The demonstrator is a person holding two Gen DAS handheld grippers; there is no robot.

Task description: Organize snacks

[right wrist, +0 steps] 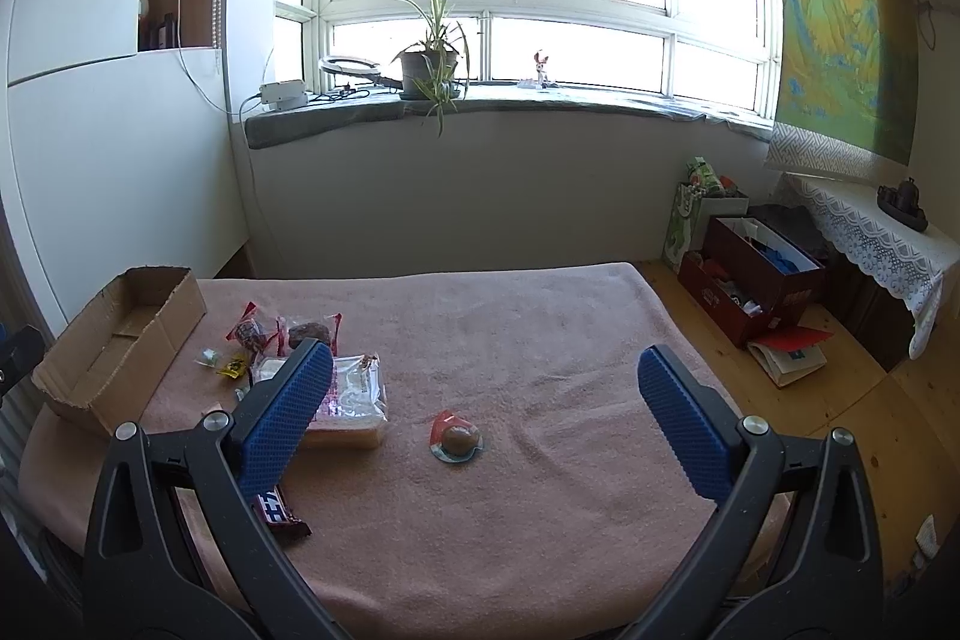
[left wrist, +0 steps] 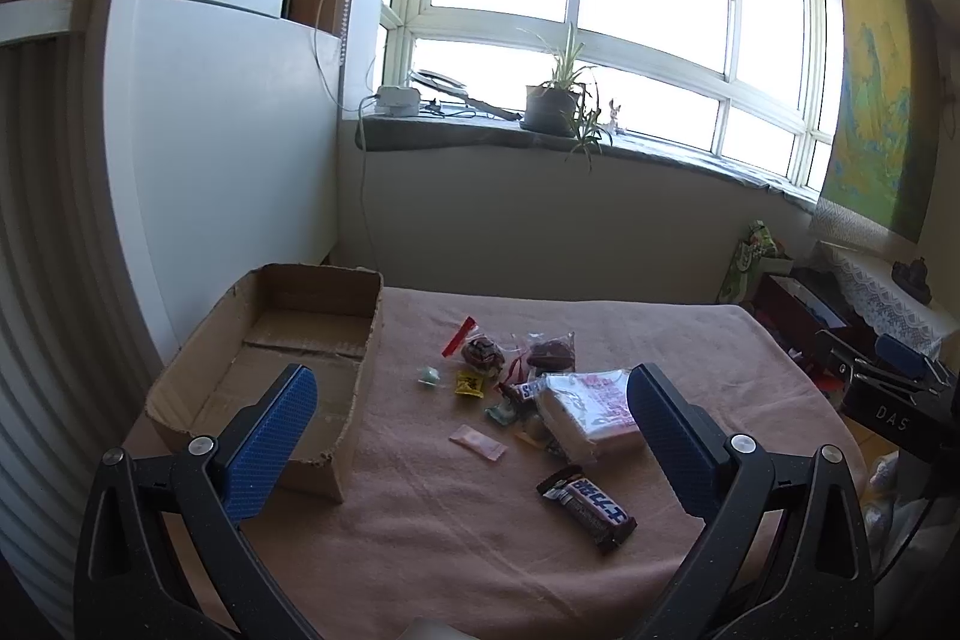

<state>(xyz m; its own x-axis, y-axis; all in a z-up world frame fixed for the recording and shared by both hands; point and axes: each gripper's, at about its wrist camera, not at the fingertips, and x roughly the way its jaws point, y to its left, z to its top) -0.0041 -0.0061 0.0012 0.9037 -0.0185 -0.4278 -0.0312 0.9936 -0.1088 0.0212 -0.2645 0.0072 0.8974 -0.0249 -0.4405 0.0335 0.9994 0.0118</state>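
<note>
An empty cardboard box (left wrist: 300, 334) stands at the table's left; it also shows in the right wrist view (right wrist: 114, 334). Several snacks lie in a loose pile beside it: a chocolate bar (left wrist: 588, 508), a clear pack of wafers (left wrist: 594, 406), a pink sachet (left wrist: 477, 442), a yellow candy (left wrist: 469, 383) and two dark wrapped cakes (left wrist: 483, 352). A round brown sweet (right wrist: 457, 439) lies apart on the pink cloth. My left gripper (left wrist: 474, 430) is open above the pile. My right gripper (right wrist: 486, 400) is open above the round sweet. Both are empty.
The pink cloth (right wrist: 540, 328) covers the table. A windowsill with a potted plant (right wrist: 429, 67) lies behind. Red boxes (right wrist: 756, 274) and a lace-covered side table (right wrist: 870, 232) stand on the floor at the right. The right gripper's body (left wrist: 888, 388) shows at the left view's right edge.
</note>
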